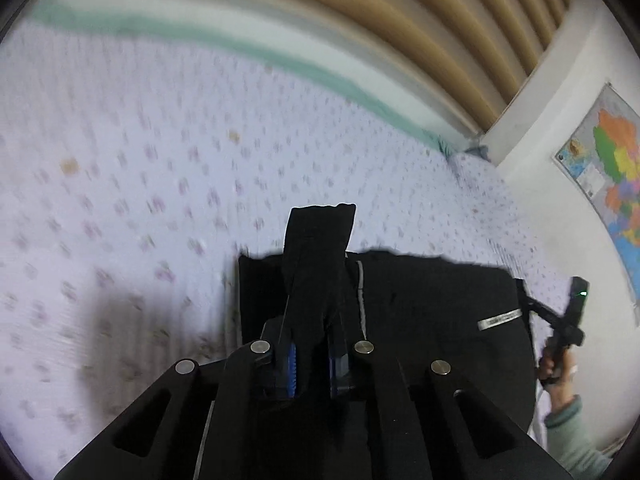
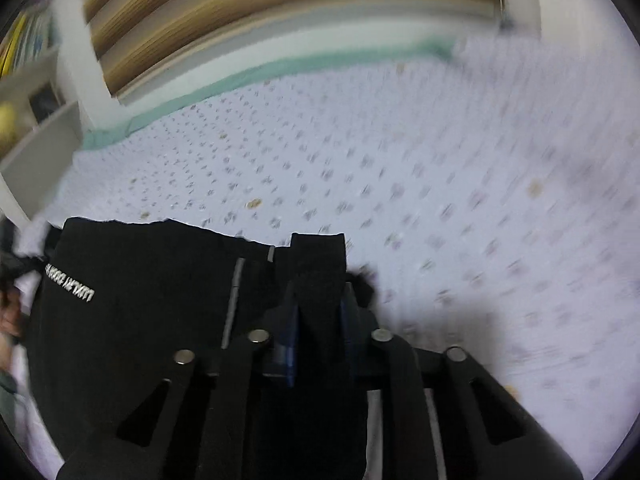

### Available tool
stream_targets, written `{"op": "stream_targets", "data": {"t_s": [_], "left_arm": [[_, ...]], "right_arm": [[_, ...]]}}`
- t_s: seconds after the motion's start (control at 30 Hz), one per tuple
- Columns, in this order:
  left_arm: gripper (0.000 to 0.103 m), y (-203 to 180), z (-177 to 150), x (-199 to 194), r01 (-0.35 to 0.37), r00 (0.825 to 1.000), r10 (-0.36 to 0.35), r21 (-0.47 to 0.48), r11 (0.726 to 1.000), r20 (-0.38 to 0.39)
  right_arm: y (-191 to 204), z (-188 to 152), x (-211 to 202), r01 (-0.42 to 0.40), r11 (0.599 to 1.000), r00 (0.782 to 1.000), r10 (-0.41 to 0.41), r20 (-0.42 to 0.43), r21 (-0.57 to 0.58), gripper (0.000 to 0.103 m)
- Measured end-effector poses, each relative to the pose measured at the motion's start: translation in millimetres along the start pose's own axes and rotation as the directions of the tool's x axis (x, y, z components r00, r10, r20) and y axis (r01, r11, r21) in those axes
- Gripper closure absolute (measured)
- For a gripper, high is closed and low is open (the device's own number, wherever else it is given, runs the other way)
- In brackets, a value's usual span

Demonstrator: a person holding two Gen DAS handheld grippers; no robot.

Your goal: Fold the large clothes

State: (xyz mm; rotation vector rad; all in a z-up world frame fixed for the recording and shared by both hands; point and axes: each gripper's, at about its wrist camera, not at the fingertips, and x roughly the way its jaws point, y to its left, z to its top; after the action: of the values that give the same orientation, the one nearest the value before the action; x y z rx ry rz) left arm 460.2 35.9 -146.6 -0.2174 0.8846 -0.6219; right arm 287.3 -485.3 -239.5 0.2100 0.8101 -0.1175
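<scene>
Both grippers, left (image 1: 320,216) and right (image 2: 318,240), pinch the black fabric garment (image 1: 440,320) in closed fingers over the dotted lilac bedsheet (image 1: 160,160), a map poster (image 1: 612,168) at three o'clock.

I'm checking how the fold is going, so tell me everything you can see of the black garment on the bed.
The black garment is dark, soft-looking fabric with a pale strip running down it, a small pale tag at its edge and mirrored white lettering too blurred to read. It lies spread over the flower-patterned bedsheet, its far edge fairly straight. The left hand-held gripper and the right hand-held gripper are each shut on a pinch of its cloth, near opposite sides. Which garment it is cannot be told.
</scene>
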Motion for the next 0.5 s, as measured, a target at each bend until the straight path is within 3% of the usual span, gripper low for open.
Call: {"op": "stream_targets", "data": {"t_s": [0.07,0.13,0.27,0.37,0.5], "left_arm": [[0.093,-5.8,12.8,-24.5,0.033,0.997,-0.031,-0.024,0.999,0.07],[0.093,-13.0,26.5,-38.4,0.034,0.991,-0.029,-0.032,0.999,0.132],[0.093,-28.0,49.0,-26.9,-0.105,0.98,0.109,-0.035,0.994,0.167],[0.093,-14.1,56.7,11.6,-0.208,0.97,0.216,-0.078,0.975,0.115],[0.092,26.6,41.2,84.9,-0.318,0.948,0.308,-0.158,0.935,-0.084]], "right_arm": [[4.7,8.9,-21.2,0.073,0.997,0.996,-0.072,0.053,-0.012,0.088],[10.1,25.9,-41.8,0.095,0.995,0.99,-0.094,0.106,-0.007,0.089],[36.1,69.0,-46.0,0.225,0.974,0.964,-0.219,0.152,-0.026,0.089],[46.4,90.3,-10.2,0.298,0.954,0.95,-0.293,0.103,-0.032,0.089],[40.4,83.3,62.5,0.355,0.934,0.933,-0.357,-0.05,-0.045,0.089]]}}
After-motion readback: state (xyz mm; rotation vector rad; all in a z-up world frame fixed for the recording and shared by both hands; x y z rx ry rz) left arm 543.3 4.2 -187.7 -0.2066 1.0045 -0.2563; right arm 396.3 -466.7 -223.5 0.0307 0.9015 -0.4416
